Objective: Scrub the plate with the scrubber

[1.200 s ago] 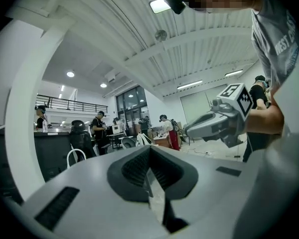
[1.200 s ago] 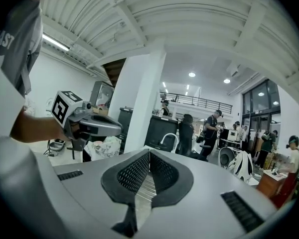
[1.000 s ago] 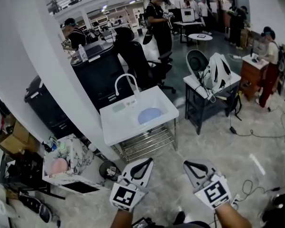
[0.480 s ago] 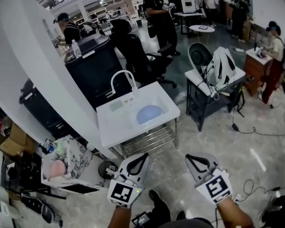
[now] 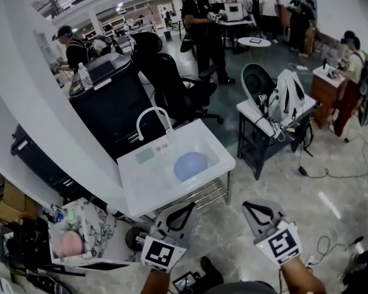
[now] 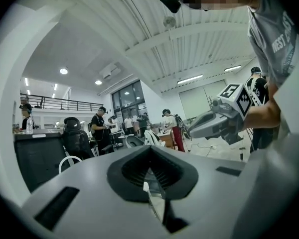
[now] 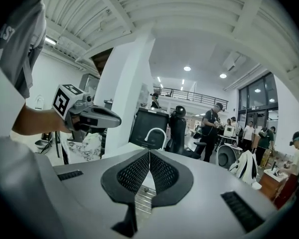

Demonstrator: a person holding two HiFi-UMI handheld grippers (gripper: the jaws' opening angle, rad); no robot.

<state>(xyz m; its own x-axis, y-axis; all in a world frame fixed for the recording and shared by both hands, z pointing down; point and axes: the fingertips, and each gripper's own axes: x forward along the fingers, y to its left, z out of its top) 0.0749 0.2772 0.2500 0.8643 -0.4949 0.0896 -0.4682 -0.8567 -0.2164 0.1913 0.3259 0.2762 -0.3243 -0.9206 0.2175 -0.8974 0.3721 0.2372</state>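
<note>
Fingers (image 6: 132,172) pressed tip to tip, the left gripper (image 5: 192,207) holds nothing. The right gripper (image 5: 246,207) is closed and empty too. A person holds the pair side by side over the marble floor (image 5: 331,179), just short of a white sink (image 5: 132,185) on a metal frame. A blue plate (image 5: 190,165) lies in the basin, and a pale green pad (image 5: 145,155) sits left of it, near the faucet (image 5: 152,112). Behind stand a dark cabinet (image 5: 110,112), an office chair (image 5: 165,72) and a desk (image 5: 251,110) bearing a white backpack (image 5: 286,97). Several people work beyond.
</note>
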